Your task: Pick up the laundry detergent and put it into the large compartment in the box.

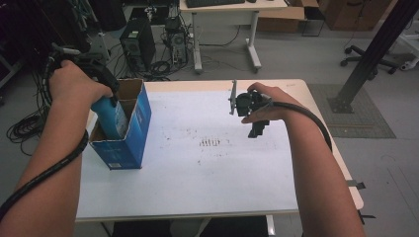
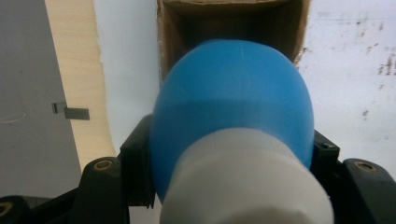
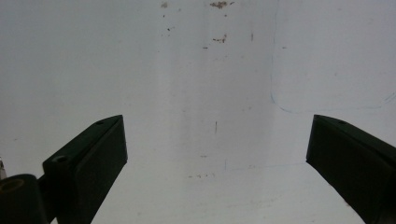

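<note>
A: Right, what have you got nearest you?

B: Your two forearms come in from the bottom of the high view, one tool in each hand. The left tool [image 1: 109,96] sits at the mouth of the one blue box [image 1: 129,129], which stands open-topped near the left edge of the worktop [image 1: 197,192].

A: And what is that tool holding?

B: One blue bottle [image 1: 112,117]. In the left gripper view its jaws are closed against the sides of the bottle [image 2: 231,123], whose white cap end [image 2: 245,186] points back at the camera; the rounded blue body points into the brown cardboard inside of the box [image 2: 177,28]. From above, the bottle is tilted and partly inside the box.

A: Your right one?

B: The right tool [image 1: 257,129] hangs above the white sheet, well apart from the box, right of the middle of the worktop. In the right gripper view its two jaws stand wide apart with nothing between them, just the white sheet [image 3: 205,93] with a few brown specks.

A: Further off?

B: One cluster of brown marks [image 1: 211,143] at the middle of the sheet. Beyond the worktop, on the floor: one computer tower [image 1: 137,47], a second desk [image 1: 232,19], and one office chair base [image 1: 368,58] at the far right.
</note>
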